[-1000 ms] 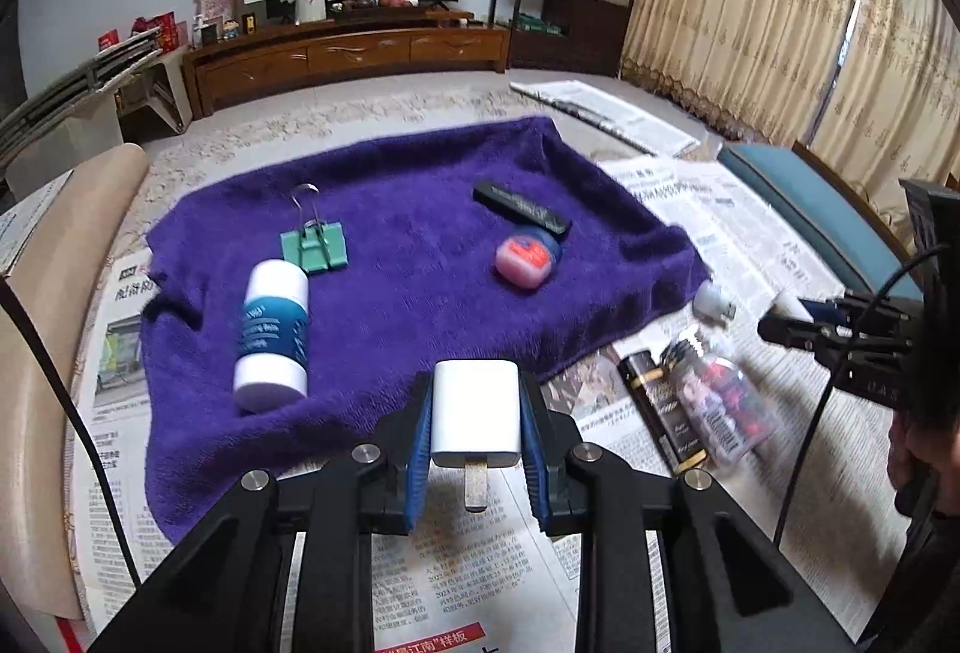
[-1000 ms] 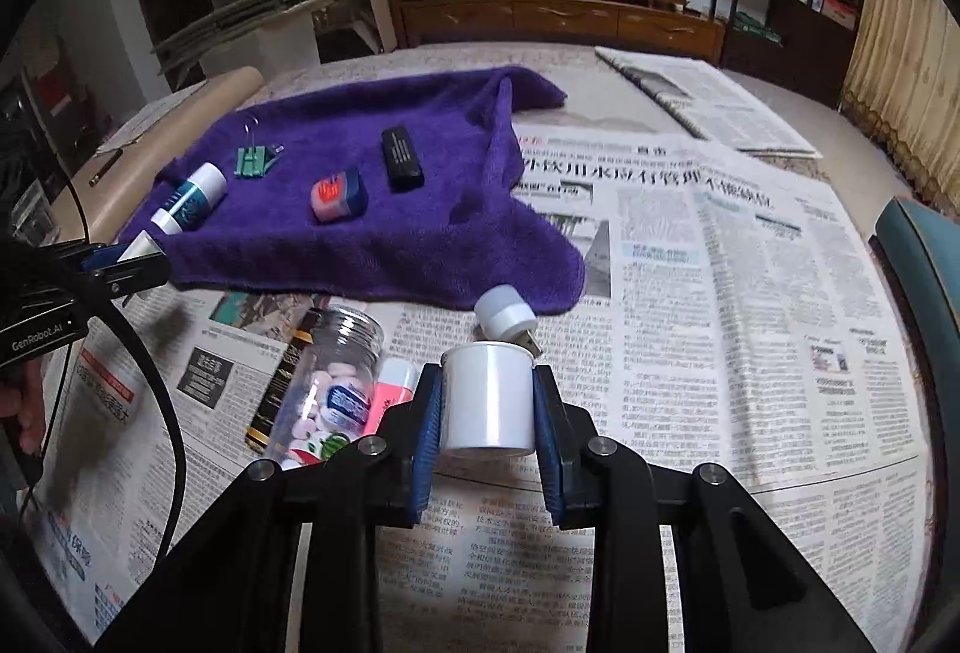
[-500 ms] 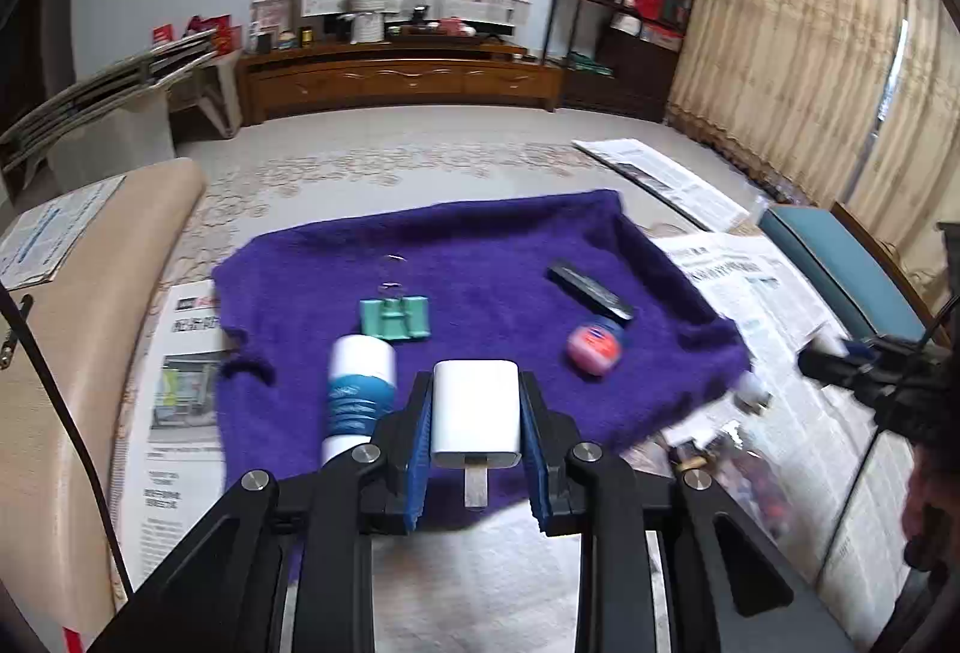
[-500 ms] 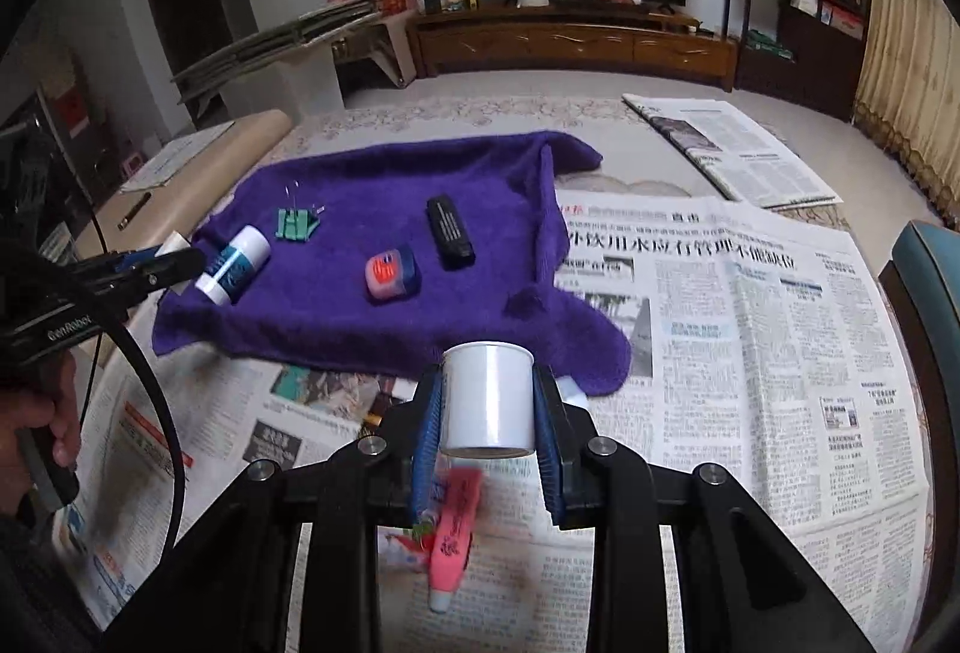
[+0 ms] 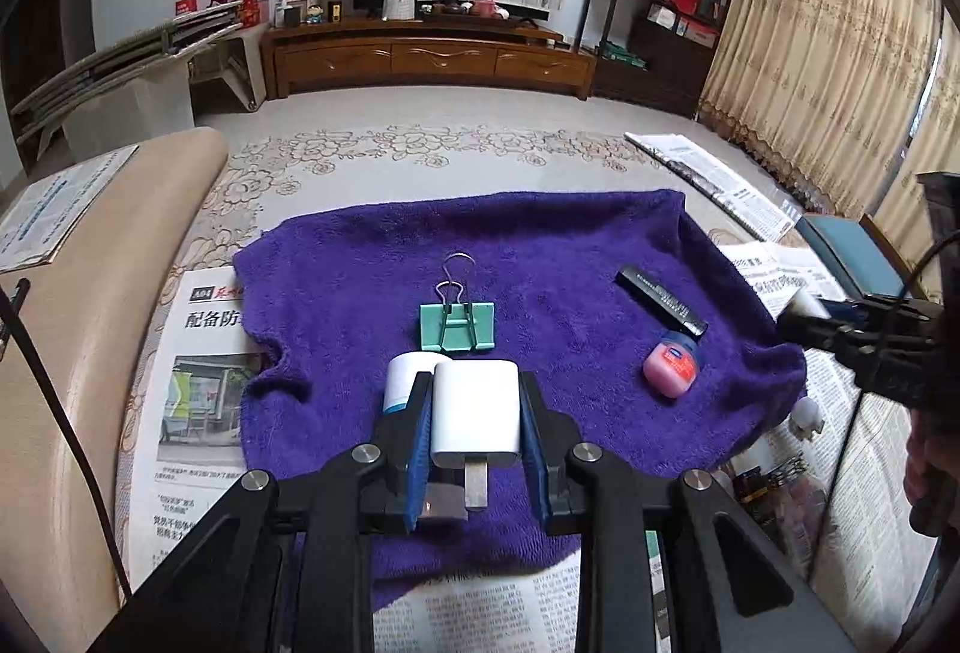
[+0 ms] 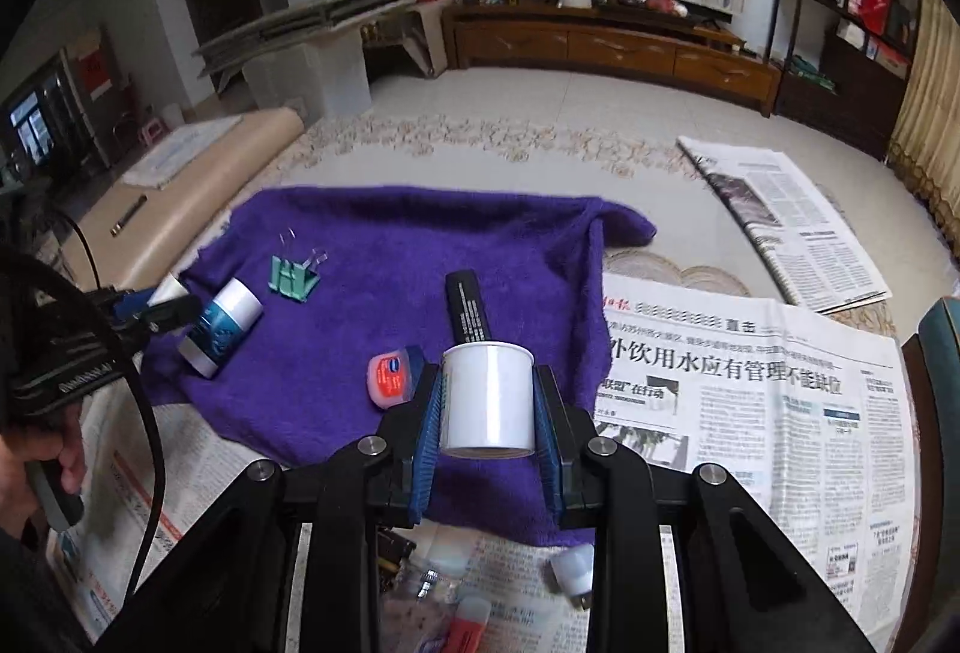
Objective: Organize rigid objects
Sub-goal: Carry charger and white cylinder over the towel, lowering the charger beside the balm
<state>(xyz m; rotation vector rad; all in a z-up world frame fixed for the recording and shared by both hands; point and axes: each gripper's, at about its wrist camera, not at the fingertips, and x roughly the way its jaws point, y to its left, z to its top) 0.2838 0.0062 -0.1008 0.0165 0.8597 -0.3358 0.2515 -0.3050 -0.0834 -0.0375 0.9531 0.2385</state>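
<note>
My left gripper (image 5: 476, 413) is shut on a white USB charger (image 5: 477, 410), held above the near edge of the purple towel (image 5: 540, 257). My right gripper (image 6: 487, 401) is shut on a white round cap (image 6: 487, 398), held above the towel's near right part (image 6: 390, 245). On the towel lie a green binder clip (image 5: 458, 326), a white and blue tube (image 6: 222, 326), a pink Vaseline tin (image 5: 672, 362) and a black stick (image 5: 663, 299). In the left wrist view the tube (image 5: 402, 380) is mostly hidden behind my gripper.
Newspapers (image 6: 780, 413) cover the floor around the towel. Near the towel's front edge lie a small white bulb (image 6: 573, 572), a clear pill bottle (image 6: 432, 587) and a pink highlighter (image 6: 468, 623). A beige cushion (image 5: 72, 323) runs along the left. A blue seat (image 5: 852, 257) is at right.
Both grippers have risen and moved forward over the towel, still holding the charger and the cap. The bottle, bulb and highlighter now lie below and behind the right gripper.
</note>
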